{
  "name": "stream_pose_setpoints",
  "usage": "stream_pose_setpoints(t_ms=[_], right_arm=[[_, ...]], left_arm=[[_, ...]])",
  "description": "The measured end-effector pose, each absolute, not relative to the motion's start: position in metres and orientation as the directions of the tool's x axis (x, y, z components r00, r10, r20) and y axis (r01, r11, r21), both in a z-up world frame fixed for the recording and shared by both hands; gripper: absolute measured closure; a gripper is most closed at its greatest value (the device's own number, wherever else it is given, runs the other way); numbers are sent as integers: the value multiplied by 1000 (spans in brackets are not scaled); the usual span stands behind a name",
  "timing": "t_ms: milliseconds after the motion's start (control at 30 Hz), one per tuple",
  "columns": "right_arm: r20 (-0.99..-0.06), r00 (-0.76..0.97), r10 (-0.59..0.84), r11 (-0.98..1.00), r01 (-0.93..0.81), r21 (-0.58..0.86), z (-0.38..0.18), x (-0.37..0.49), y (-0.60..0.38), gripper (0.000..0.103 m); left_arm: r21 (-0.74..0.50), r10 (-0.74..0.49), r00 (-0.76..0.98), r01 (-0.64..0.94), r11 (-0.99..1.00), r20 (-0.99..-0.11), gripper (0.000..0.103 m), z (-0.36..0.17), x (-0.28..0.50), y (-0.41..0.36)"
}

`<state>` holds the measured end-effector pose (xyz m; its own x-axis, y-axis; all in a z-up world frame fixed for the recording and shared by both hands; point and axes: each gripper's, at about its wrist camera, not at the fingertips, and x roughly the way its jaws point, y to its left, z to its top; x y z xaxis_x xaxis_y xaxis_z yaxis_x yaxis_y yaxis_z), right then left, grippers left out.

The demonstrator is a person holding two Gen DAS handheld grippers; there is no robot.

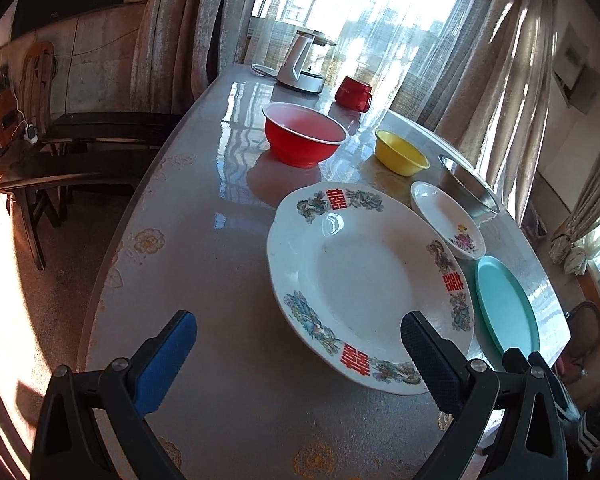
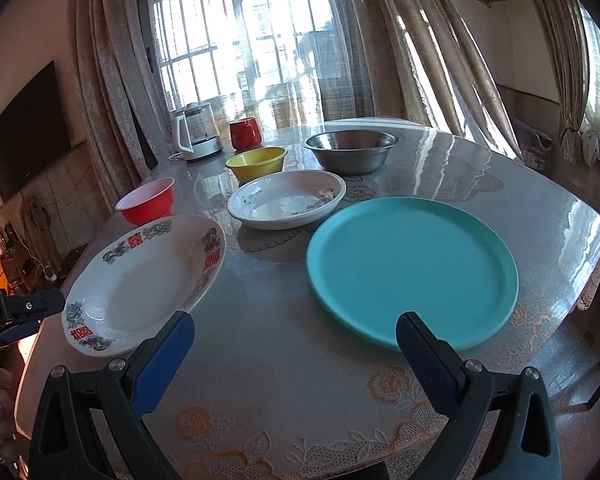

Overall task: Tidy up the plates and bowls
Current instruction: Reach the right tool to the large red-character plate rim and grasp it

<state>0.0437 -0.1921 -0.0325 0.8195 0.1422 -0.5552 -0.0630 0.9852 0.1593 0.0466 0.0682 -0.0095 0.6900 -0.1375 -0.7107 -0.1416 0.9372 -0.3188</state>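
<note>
Both grippers, left and right, hang wide open and empty, the china plate just ahead of the left, the teal plate ahead of the right; china looks heavy, slick, breakable, best pinched at its rim.

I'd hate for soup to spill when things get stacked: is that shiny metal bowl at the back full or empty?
Empty: the right wrist view shows the round stainless steel bowl upright, its bare inner wall visible down inside.
</note>
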Motion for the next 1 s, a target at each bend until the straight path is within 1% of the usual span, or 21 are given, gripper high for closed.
stream_pose_setpoints(t_ms=[100,167,233,267,333,400,467,500,533,667,767,900,1000], right_arm=[[-551,810,199,977,-117,181,-33,52,-184,1],[-541,811,223,972,-141,189,-32,58,-181,2],[-540,799,266,961,-172,218,-31,66,-178,7],[-538,791,292,953,-189,238,-31,71,-177,9],[-538,773,337,936,-216,278,-32,81,-175,15],[-543,754,371,923,-236,303,-34,92,-170,19],[-557,728,399,912,-251,325,-37,104,-165,28],[-563,720,406,909,-255,330,-37,108,-162,36],[-565,716,411,907,-260,331,-37,112,-159,38],[-578,689,437,893,-257,369,-41,127,-153,38],[-597,667,446,889,-255,380,-46,138,-150,38],[-606,647,462,882,-263,392,-51,146,-146,38],[-609,636,474,875,-264,406,-56,152,-143,40]], left_arm=[[-340,-137,717,-147,929,-684,0,-9,50,77],[-353,-145,722,-145,924,-677,0,-10,55,83],[-390,-184,730,-123,912,-658,0,-13,60,87],[-393,-175,736,-133,910,-653,0,-14,62,89],[-411,-159,760,-152,899,-630,0,-16,65,95],[-446,-160,780,-165,880,-605,0,-19,66,102],[-472,-167,798,-160,867,-578,0,-21,67,108],[-472,-165,799,-162,867,-578,0,-21,68,109],[-475,-169,803,-156,866,-572,0,-22,70,109],[-463,-177,810,-127,877,-558,0,-27,76,106],[-454,-185,804,-116,883,-565,0,-31,82,103],[-500,-248,785,-89,862,-568,0,-40,91,102],[-538,-276,786,-83,839,-552,0,-42,94,104]])
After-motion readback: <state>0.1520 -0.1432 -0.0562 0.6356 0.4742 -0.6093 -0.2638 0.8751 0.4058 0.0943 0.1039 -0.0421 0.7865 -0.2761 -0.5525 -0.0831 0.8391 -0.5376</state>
